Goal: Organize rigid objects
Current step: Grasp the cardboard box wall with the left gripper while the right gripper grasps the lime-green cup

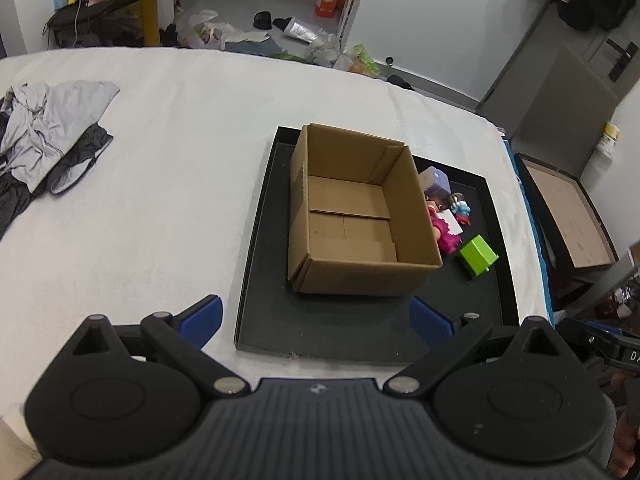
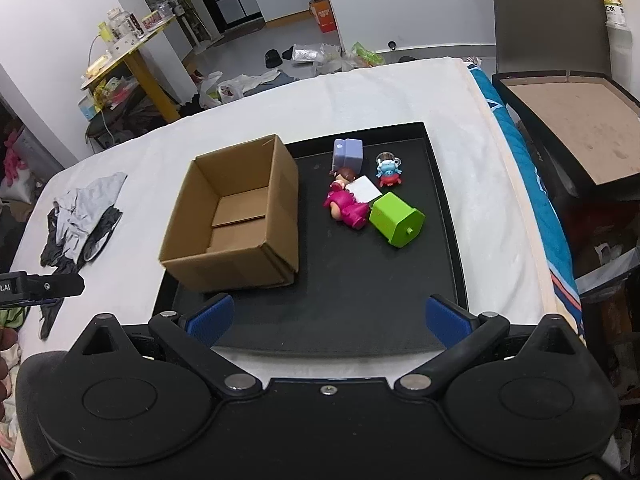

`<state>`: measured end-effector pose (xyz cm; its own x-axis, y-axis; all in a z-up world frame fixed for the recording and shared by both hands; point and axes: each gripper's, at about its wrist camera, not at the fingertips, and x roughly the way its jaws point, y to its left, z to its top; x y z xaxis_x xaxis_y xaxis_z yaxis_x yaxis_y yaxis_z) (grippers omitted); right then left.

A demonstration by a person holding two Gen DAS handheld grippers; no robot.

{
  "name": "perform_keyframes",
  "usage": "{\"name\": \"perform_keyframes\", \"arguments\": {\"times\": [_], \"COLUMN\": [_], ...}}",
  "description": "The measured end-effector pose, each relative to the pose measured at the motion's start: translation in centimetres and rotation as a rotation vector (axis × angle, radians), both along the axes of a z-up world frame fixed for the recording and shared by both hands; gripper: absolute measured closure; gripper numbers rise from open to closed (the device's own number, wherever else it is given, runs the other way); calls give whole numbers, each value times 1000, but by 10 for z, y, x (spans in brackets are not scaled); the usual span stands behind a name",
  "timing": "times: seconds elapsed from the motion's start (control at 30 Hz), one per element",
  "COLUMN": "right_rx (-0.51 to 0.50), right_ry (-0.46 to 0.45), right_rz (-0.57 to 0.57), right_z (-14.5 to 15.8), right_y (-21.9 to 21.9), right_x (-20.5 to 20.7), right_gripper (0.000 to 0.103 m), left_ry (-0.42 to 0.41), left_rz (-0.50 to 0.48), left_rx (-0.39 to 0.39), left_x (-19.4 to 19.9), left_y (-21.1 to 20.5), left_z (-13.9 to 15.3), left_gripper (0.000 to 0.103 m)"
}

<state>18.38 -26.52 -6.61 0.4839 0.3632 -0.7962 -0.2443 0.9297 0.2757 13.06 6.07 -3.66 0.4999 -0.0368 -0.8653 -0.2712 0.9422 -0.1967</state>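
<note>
1. Clothing, grey and black, lies crumpled at the far left of the white bed, well apart from your work.
2. Your left gripper hovers with its blue pads spread wide and nothing between them, over the near edge of the black tray.
3. The cardboard box sits open and empty on the tray's left part, flaps down, one corner reaching past the tray's left rim.
4. Just right of the box you have the toys: a lilac block at the back, a pink figure lying on its side in front of it, with a white card resting against it.
5. A small blue and red figure stands upright beside the card; from here its details are hard to make out.
6. The green block lies tipped over, touching or nearly touching the pink figure.
7. Your right gripper is also spread wide and empty, above the tray's near rim.
8. A flat brown-lined box rests off the bed at the far right.
</note>
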Motion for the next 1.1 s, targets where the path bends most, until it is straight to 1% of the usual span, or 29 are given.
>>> {"name": "perform_keyframes", "arguments": {"times": [0.37,0.43,0.57,0.7,0.73,0.77,0.8,0.93,1.0,1.1], "right_rx": [0,-3,-20,-30,-30,-35,-44,-69,-88,-110], "right_ry": [38,44,72,107,119,127,135,156,157,161], "right_rz": [6,9,17,24,29,36,41,38,39,40], "right_z": [-12,-15,-23,-33,-36,-39,-41,-50,-55,-62], "right_y": [1,1,3,2,2,2,2,2,3,4], "right_x": [43,50,65,77,80,83,86,98,105,115], "right_gripper": [3,5,13,14,15,17,18,18,18,19], "left_ry": [29,38,65,92,100,110,123,162,181,213], "left_rz": [52,64,91,110,115,119,122,132,139,151], "left_rx": [-25,-33,-52,-73,-75,-78,-84,-99,-92,-111], "left_x": [44,52,68,79,82,85,88,100,104,110], "left_y": [10,12,17,19,19,19,20,21,20,21], "left_z": [-22,-27,-41,-54,-58,-62,-67,-84,-94,-107], "left_gripper": [7,9,21,31,32,35,38,44,57,68]}}
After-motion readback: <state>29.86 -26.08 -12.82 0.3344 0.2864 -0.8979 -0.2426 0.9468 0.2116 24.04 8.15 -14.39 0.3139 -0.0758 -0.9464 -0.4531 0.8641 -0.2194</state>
